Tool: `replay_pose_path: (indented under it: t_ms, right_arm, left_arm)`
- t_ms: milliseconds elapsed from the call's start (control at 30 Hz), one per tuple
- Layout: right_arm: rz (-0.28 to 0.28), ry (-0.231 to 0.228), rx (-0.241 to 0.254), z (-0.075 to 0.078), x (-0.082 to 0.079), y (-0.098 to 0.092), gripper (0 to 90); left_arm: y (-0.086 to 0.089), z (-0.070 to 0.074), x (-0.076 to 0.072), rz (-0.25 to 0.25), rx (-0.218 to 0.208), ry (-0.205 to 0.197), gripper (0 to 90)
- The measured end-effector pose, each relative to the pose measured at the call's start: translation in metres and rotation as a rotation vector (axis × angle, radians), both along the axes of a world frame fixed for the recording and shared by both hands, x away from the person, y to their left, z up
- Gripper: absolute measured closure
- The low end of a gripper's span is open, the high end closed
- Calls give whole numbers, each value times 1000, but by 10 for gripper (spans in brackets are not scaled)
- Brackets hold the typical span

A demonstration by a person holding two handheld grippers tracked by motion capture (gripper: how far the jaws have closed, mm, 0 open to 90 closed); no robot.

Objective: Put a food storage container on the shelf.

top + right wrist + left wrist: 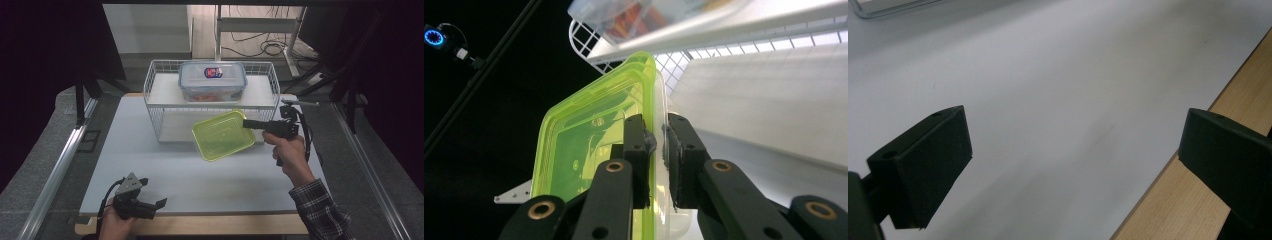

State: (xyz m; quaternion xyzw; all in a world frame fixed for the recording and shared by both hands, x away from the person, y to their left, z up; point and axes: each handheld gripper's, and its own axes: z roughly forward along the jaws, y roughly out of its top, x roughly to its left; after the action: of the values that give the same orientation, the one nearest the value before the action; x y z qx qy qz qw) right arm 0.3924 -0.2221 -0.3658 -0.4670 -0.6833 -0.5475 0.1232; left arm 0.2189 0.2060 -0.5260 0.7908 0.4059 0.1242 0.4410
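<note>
A yellow-green plastic container (pixel 223 135) hangs tilted above the white table, in front of the wire rack's lower shelf. My right gripper (pixel 246 123) is shut on its right rim; in the right gripper view the two jaws clamp the rim of the container (pixel 589 145) from both sides, right gripper (pixel 658 145). A clear lidded box (pixel 213 81) with a blue-and-red label sits on the rack's top shelf. My left gripper (pixel 161 204) rests low at the table's front left, held in a hand. In its own view the left gripper (pixel 1073 165) stands open, nothing between its jaws.
The white wire rack (pixel 159 102) with two shelves stands at the back middle of the table (pixel 150 165). A wooden strip (pixel 1198 200) edges the table front. Metal rails run along both sides; cables and a frame lie beyond the rack.
</note>
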Motion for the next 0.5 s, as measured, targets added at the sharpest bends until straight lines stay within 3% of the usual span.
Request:
replay_pose_path:
  t_ms: [500]
  right_arm:
    - [-27,-26,24,35,9,-4,804]
  left_arm:
    - [1,0,0,1,-6,-8,0]
